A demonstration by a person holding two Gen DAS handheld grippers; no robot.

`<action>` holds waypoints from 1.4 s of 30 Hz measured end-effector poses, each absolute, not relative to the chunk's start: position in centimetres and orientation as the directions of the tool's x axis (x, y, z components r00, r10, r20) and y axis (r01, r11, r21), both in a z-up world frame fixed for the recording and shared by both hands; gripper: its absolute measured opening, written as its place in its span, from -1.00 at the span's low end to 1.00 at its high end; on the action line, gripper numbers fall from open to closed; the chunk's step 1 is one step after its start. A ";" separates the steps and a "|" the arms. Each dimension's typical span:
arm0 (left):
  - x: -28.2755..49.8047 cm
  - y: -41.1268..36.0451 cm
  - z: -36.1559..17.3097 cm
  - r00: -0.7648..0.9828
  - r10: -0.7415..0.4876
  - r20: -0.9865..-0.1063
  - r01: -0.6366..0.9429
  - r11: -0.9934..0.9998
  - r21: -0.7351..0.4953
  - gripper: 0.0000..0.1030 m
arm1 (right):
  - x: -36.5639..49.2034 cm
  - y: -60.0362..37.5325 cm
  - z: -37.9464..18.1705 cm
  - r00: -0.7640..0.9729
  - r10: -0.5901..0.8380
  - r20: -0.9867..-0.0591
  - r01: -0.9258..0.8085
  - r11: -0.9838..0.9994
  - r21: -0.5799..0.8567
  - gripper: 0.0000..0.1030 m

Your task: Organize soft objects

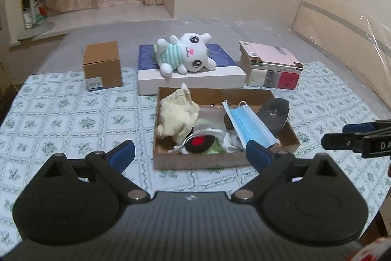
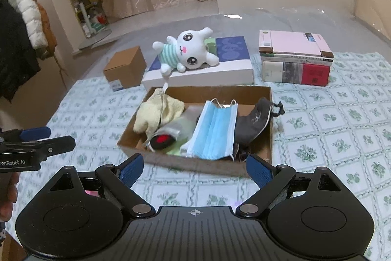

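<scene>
both claws released above the tray of soft things

the left claw and right claw are hanging spread wide and empty, just short of the cardboard tray on the floral cloth. in the tray a blue face mask, a cream cloth and a grey mask are lying. behind it a white plush toy is resting on a blue-topped box.

Blue mask, green-striped plush

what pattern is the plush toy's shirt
Mint-green and white stripes on the plush toy; the right wrist view shows it best.
</scene>
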State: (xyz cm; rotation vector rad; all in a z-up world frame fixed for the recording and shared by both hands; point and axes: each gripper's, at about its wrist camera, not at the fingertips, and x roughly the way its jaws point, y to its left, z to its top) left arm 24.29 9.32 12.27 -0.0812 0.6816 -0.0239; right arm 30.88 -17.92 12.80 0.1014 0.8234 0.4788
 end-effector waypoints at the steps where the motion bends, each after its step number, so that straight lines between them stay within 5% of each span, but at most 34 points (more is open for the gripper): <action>1: 23.7 9.2 12.3 0.782 -0.040 -0.622 -0.013 0.997 -0.080 0.87 | 30.3 -18.0 12.8 0.583 0.450 -0.676 -0.371 0.888 0.271 0.76; 42: 5.3 2.2 8.5 0.770 -0.008 -0.638 -0.060 0.995 -0.085 0.90 | 10.4 -23.3 11.1 0.683 0.385 -0.620 -0.308 0.922 0.233 0.76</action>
